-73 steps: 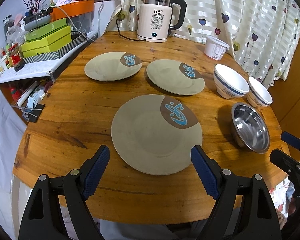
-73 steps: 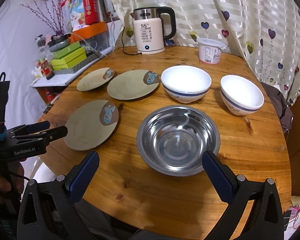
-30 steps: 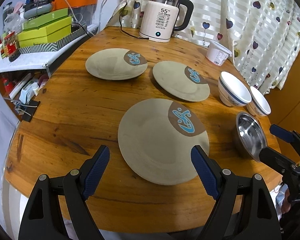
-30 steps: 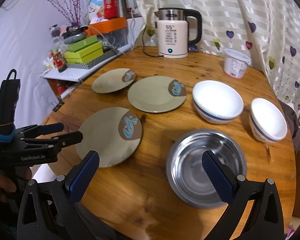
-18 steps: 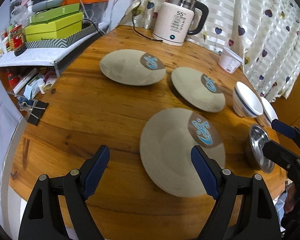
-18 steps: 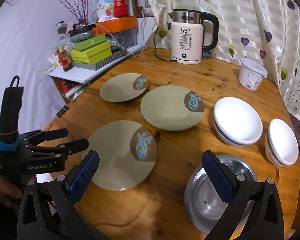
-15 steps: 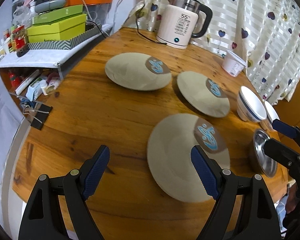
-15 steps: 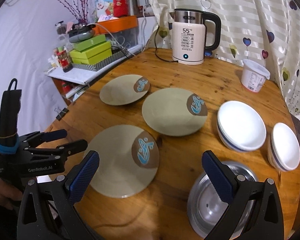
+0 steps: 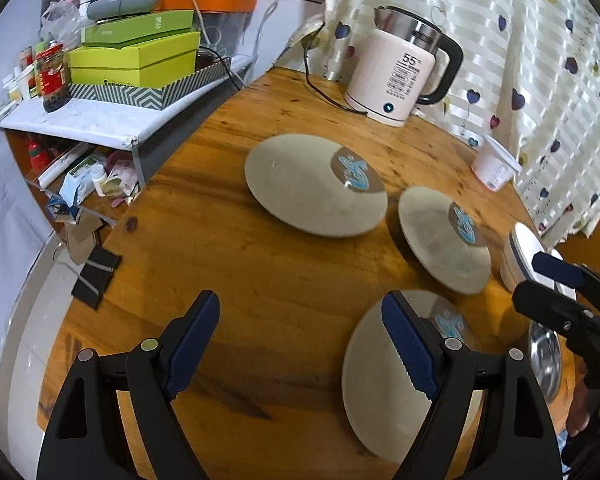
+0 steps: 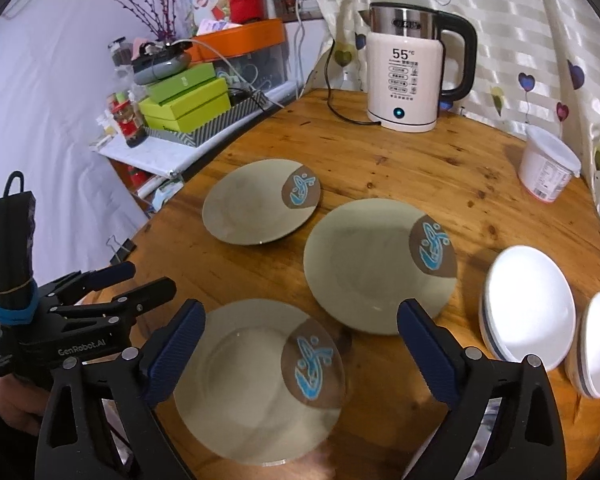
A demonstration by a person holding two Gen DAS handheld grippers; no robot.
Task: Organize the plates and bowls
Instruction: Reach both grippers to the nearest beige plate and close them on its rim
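Three beige plates with a brown patch and blue fish lie on the round wooden table [image 10: 480,184]: a far plate [image 10: 256,202] [image 9: 314,190], a middle plate [image 10: 374,264] [image 9: 444,236] and a near plate [image 10: 256,380] [image 9: 384,392]. Two white bowls, a large one [image 10: 526,304] and a small one [image 10: 598,344], sit at the right. A steel bowl [image 9: 544,354] is at the right edge. My left gripper [image 9: 300,340] is open and empty over bare wood left of the near plate. My right gripper [image 10: 300,344] is open and empty above the near plate.
A white electric kettle [image 10: 406,80] with its cord stands at the table's back. A white tub [image 10: 546,170] is at the back right. A shelf with green boxes [image 10: 184,102] and clutter flanks the left edge. Curtains hang behind.
Both grippers have swung to the left. The left gripper now faces bare wood instead of the near plate. The right gripper now faces the near plate instead of the steel bowl. Both stayed open.
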